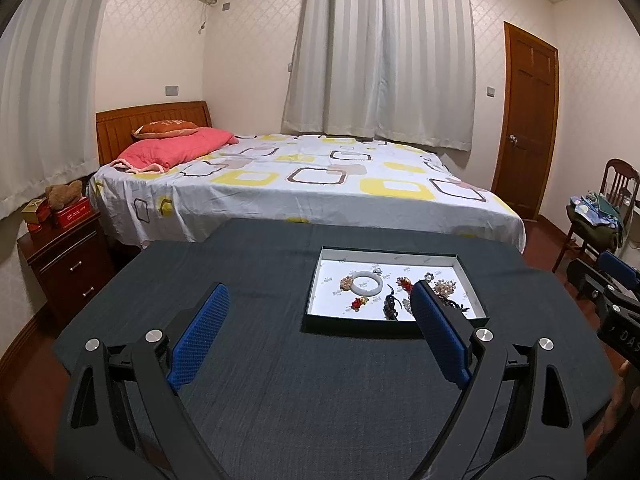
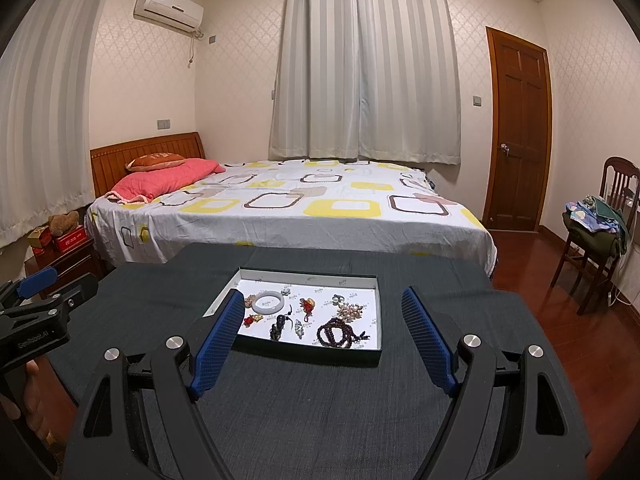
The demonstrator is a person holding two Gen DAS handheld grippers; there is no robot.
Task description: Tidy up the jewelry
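Table draped in dark grey cloth, one shallow dark-walled tray with a white floor lying flat on it, nearer the far edge, short of that edge

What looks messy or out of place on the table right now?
Nothing is spilled or broken. The jewelry sits jumbled in the tray: the white bangle overlaps a neighbouring piece, and the dark bead string lies in a loose heap near the front right corner.

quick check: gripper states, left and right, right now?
Left gripper: open, holding nothing, over the dark grey cloth-covered table.
Right gripper: open, holding nothing, in front of the shallow white-lined jewelry tray.
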